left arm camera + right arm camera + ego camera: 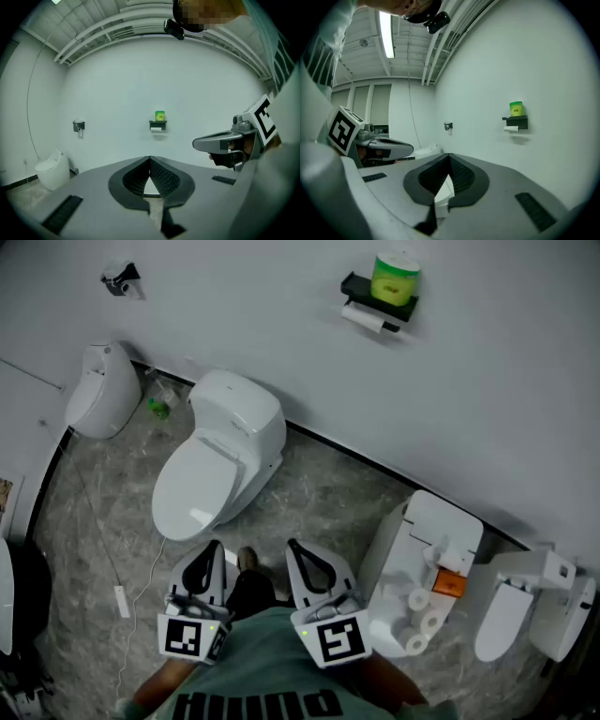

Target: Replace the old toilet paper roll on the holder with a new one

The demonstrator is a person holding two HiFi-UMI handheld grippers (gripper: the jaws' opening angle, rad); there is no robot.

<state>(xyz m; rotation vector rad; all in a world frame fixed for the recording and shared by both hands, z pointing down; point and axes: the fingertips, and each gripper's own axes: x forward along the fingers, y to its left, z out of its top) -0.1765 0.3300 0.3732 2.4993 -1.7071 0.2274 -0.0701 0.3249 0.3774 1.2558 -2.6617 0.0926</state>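
Observation:
A black wall holder (379,298) carries a white toilet paper roll (364,318) underneath and a green container (395,276) on top. It hangs on the far wall, well away from both grippers. The same holder (158,124) is small and straight ahead in the left gripper view, and sits at the right as holder (516,121) in the right gripper view. New white rolls (424,620) lie on a white fixture at the lower right. My left gripper (215,546) and right gripper (292,545) are side by side close to my body, both shut and empty.
A white toilet (220,460) stands on the grey marbled floor just ahead of the grippers. A small white floor fixture (103,390) is at the far left and another white fixture (525,606) at the right. An orange item (448,584) lies by the rolls.

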